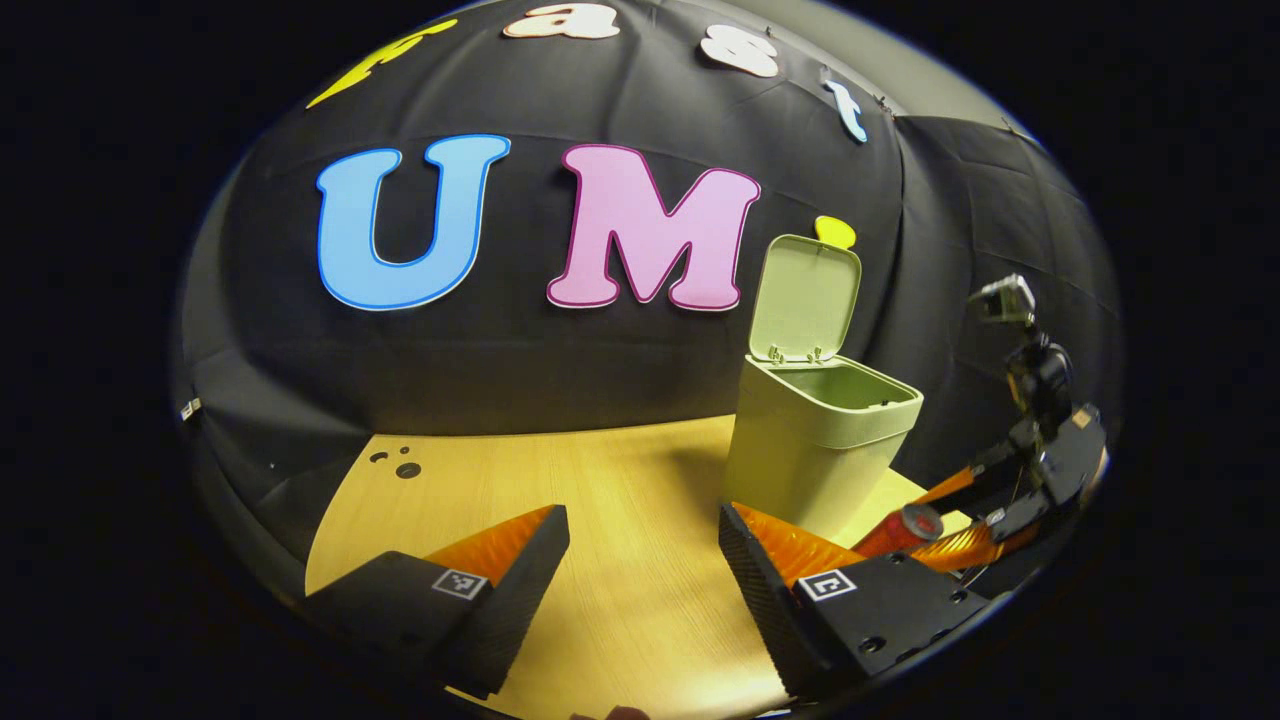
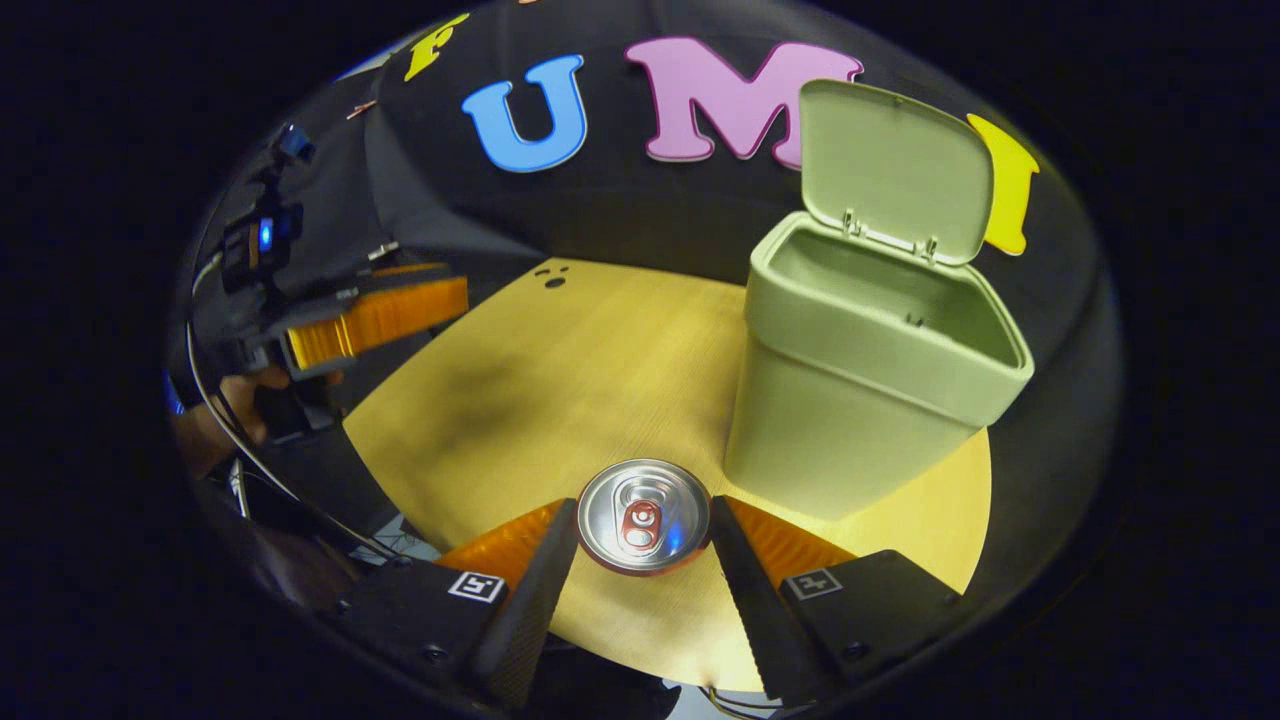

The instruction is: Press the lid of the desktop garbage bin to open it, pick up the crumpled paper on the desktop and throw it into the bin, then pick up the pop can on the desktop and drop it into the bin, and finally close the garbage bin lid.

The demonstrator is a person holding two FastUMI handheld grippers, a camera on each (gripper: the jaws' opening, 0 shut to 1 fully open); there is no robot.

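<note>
- Wooden table with black cloth behind it, so a pretty plain booth setup.
- Green bin stands upright on the table, its lid flipped up and back, so the inside is wide open. From the right gripper view it sits just ahead and to the right of the fingers.
- Right gripper has the pop can right between its two fingers, top facing the camera. Both fingers look pressed against the can's sides, so it's grasping it.
- Left gripper view also catches that can, off to the right of its own fingers, beside the bin, with the right gripper around it.
- Left gripper is spread wide, nothing between the fingers, just bare table ahead.
- Right gripper view shows the left gripper far off to the left, with a hand holding it.
</note>
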